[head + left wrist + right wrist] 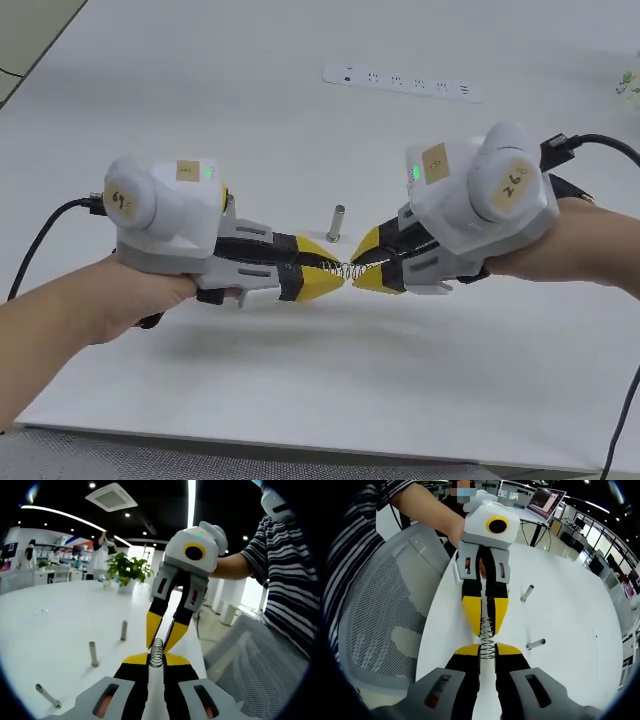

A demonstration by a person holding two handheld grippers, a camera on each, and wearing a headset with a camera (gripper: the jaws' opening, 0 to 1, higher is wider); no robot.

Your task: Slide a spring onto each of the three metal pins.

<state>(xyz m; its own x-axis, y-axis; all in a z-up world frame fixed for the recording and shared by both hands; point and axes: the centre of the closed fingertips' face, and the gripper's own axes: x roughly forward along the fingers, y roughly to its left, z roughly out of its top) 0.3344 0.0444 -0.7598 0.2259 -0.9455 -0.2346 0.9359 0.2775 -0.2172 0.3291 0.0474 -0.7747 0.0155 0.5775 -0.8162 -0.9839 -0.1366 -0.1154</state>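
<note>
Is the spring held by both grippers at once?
Yes: in the right gripper view the spring runs between the right gripper and the left gripper, each shut on one end.

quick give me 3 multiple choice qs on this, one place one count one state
1. The spring is: A on the floor; B held between the left gripper and right gripper; C in bare fingers.
2. Pins in the left gripper view: A one; B five; C three.
3. The left gripper is: A shut on the spring; B wide open; C gripping a pin.
Answers: B, both yellow tips meet on it; C, three can be counted there; A, its jaws pinch the coil.
</note>
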